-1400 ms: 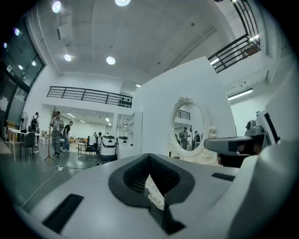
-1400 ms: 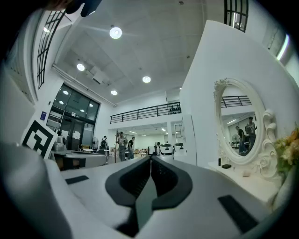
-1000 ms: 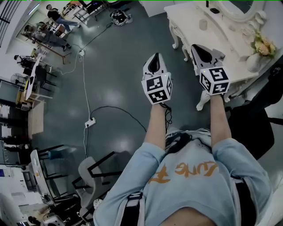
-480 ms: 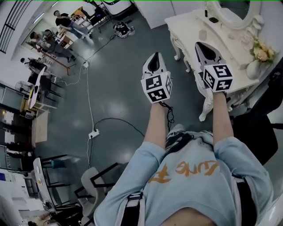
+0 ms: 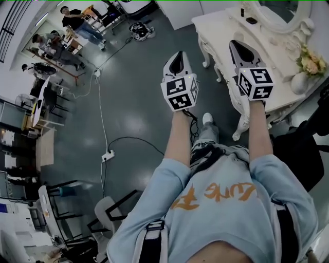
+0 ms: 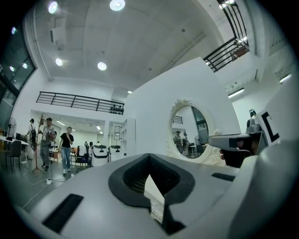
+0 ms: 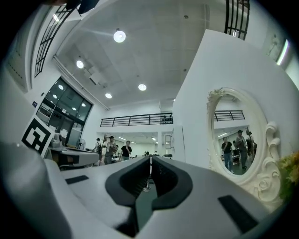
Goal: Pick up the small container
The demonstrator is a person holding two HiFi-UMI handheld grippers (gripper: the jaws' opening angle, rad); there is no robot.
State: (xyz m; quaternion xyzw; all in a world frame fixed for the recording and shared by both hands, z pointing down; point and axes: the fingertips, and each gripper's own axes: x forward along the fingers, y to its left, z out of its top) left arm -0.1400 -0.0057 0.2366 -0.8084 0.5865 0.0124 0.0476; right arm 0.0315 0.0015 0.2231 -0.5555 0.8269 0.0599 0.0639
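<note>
Both grippers are held out in front of the person, above the floor, with nothing in them. My left gripper (image 5: pixel 177 54) (image 6: pixel 149 161) hangs over the dark floor left of the white dressing table (image 5: pixel 218 23), jaws together. My right gripper (image 5: pixel 237 45) (image 7: pixel 150 161) is over the table's near edge, shut, pointing towards the oval mirror (image 7: pixel 233 135). A few small dark items (image 5: pixel 250 20) lie on the tabletop by the mirror (image 5: pixel 272 10). I cannot make out a small container among them.
A white vase (image 5: pixel 298 81) of flowers stands at the table's right end. A black chair (image 5: pixel 300 154) is at the right. A cable with a power strip (image 5: pixel 107 155) runs across the floor. A grey chair (image 5: pixel 108 210) is behind, people (image 5: pixel 74 20) far left.
The person has stepped nearer to the dressing table; a shoe now shows on the floor between the arms. Both grippers have stayed shut and kept the same spacing.
</note>
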